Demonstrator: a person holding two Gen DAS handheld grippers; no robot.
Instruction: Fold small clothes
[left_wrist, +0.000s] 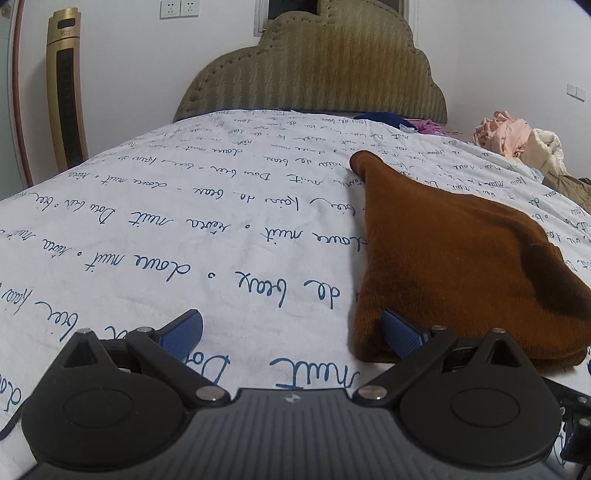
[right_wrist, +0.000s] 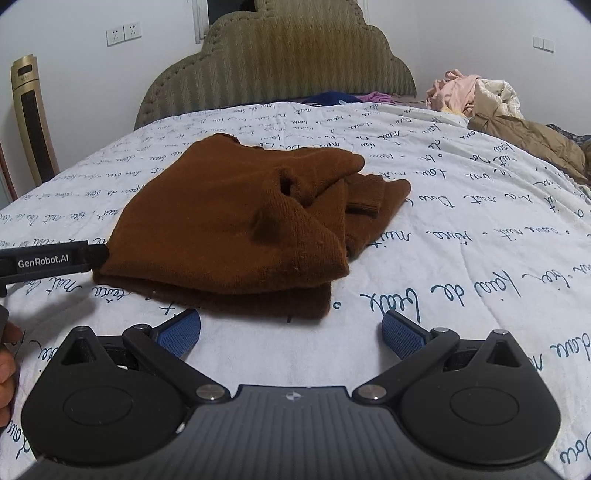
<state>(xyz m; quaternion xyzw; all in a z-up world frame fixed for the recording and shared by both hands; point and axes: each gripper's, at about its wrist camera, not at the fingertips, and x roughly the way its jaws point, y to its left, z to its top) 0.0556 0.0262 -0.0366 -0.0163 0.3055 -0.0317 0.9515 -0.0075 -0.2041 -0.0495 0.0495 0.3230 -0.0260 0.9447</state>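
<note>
Right gripper spread wide, brown sweater just beyond.

Low wrist views, facing headboard (shared), close over bed

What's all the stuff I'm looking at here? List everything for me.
Brown sweater: one, rust brown, folded on the bed in front of both grippers.
Bedcover: one, white with blue handwriting print, spread over the bed.
Headboard: one, olive green, padded, at the far end of the bed.
Clothes pile: one heap, pink, cream and tan, far right corner of the bed.
Blue and purple garments: a few, by the headboard.
Tower unit: one, gold and black, standing by the left wall.
Wall sockets: two, white, left of the headboard.
Left gripper: open, right finger against the sweater's edge.
Right gripper: open, just short of the sweater.
</note>
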